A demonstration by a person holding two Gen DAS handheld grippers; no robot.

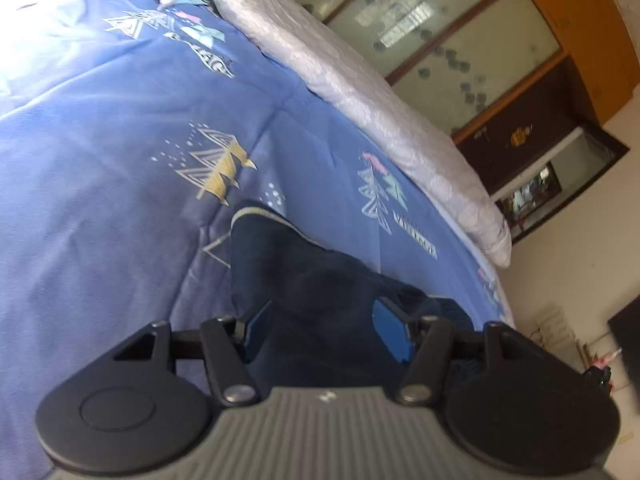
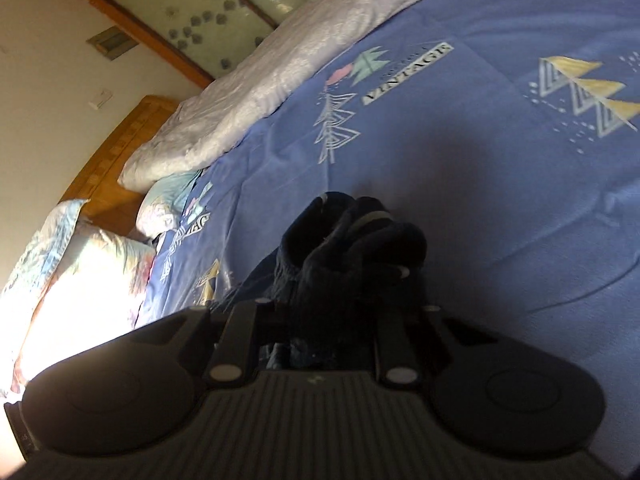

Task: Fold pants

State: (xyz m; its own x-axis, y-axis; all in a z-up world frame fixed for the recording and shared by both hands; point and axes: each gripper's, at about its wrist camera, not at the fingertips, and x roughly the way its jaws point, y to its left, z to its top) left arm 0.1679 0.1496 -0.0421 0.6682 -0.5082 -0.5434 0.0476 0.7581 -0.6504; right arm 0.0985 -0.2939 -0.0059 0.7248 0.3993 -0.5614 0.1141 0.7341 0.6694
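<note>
Two grippers carry the dark navy pants above the blue printed bedsheet. Left gripper grasps a fold between blue pads. Right gripper is clenched on bunched fabric.

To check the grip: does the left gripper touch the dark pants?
Touching. In the left wrist view, the dark pants fill the space between the left gripper's blue pads, pressing against them.

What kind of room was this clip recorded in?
Most likely a bedroom. The work surface is a bed with a blue patterned cover, a pale rolled quilt along its far side, pillows by a wooden headboard, and a wardrobe with frosted sliding doors behind.
</note>
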